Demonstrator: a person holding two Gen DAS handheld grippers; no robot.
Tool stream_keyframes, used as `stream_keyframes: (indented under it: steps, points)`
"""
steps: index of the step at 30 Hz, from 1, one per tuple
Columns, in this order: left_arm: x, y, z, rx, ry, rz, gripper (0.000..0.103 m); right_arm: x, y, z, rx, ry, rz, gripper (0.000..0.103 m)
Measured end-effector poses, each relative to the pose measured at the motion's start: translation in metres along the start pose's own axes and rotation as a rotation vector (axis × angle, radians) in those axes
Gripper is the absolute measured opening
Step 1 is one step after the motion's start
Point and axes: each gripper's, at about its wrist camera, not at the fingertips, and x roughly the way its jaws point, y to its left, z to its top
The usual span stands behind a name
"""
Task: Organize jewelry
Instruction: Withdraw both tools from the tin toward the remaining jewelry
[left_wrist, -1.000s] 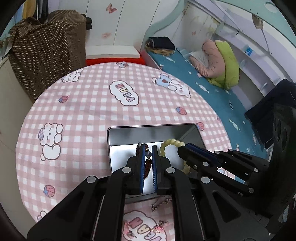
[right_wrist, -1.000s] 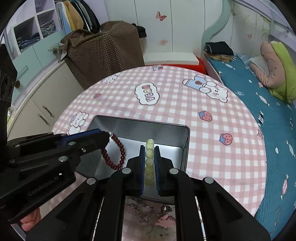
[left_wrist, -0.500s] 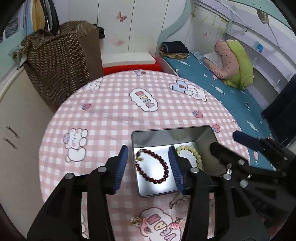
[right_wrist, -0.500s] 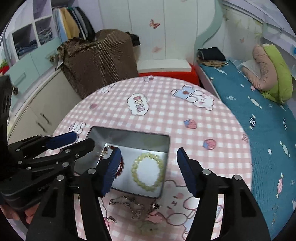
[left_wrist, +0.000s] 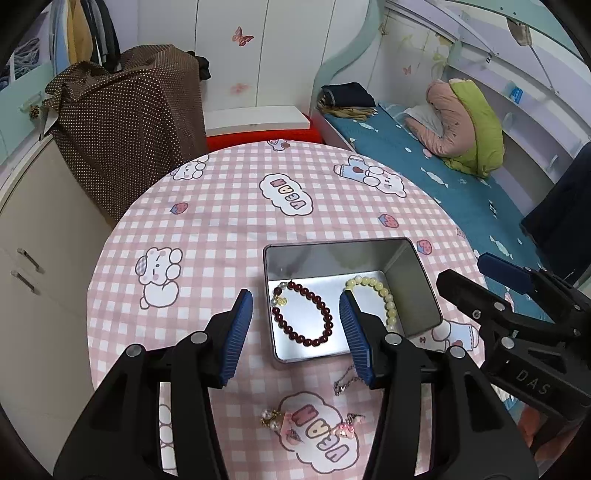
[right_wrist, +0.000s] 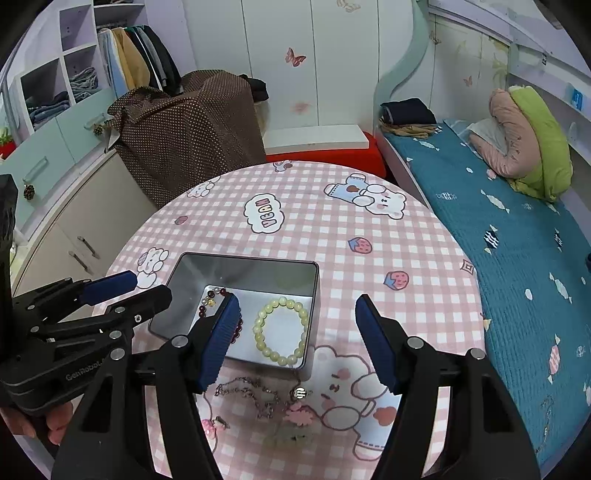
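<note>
A silver tin sits on the round pink checked table. Inside lie a dark red bead bracelet and a pale yellow bead bracelet. My left gripper is open and empty above the tin's near edge. My right gripper is open and empty above the tin's right side. A silver chain and pink earrings lie on the table in front of the tin.
A bed with teal cover runs along the right. A brown dotted cloth over furniture and cream cabinets stand at the left. A red and white box is behind the table.
Both grippers were shut on their bracelets over the tin, then opened and drew back and up. Both bracelets now lie flat inside the tin.
</note>
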Motion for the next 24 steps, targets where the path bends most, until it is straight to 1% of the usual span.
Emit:
stream_keyframes:
  steps: [4, 6, 7, 8, 9, 13, 15, 17, 20, 22, 24]
  points:
    - [-0.006, 0.000, -0.008, 0.002, 0.000, 0.003, 0.054, -0.007, -0.001, -0.007, 0.003, -0.004, -0.010, 0.063]
    - [-0.010, 0.001, -0.013, 0.000, 0.000, 0.006, 0.054, -0.010, -0.003, -0.011, 0.006, -0.003, -0.010, 0.065]
    - [-0.011, 0.002, -0.016, 0.002, 0.002, 0.008, 0.057, -0.011, -0.003, -0.014, 0.006, -0.004, -0.013, 0.069]
    - [-0.012, 0.002, -0.018, 0.004, 0.004, 0.010, 0.059, -0.012, -0.003, -0.016, 0.004, -0.004, -0.021, 0.072]
    - [-0.013, 0.001, -0.022, 0.010, 0.007, 0.014, 0.059, -0.013, -0.003, -0.019, 0.003, -0.006, -0.027, 0.077]
    - [-0.014, 0.003, -0.033, 0.016, 0.023, 0.011, 0.064, -0.015, -0.005, -0.030, 0.008, 0.002, -0.045, 0.085]
    - [-0.013, 0.004, -0.038, 0.022, 0.031, 0.013, 0.067, -0.014, -0.006, -0.034, 0.012, 0.013, -0.057, 0.086]
    - [-0.012, 0.005, -0.043, 0.025, 0.039, 0.013, 0.072, -0.013, -0.007, -0.039, 0.017, 0.025, -0.062, 0.086]
    - [-0.008, 0.011, -0.052, 0.017, 0.059, 0.016, 0.073, -0.008, -0.010, -0.048, 0.022, 0.049, -0.066, 0.086]
    - [-0.005, 0.016, -0.058, 0.011, 0.075, 0.020, 0.077, -0.006, -0.010, -0.054, 0.022, 0.065, -0.068, 0.086]
    - [-0.002, 0.020, -0.065, 0.006, 0.089, 0.022, 0.078, -0.003, -0.010, -0.061, 0.019, 0.081, -0.071, 0.086]
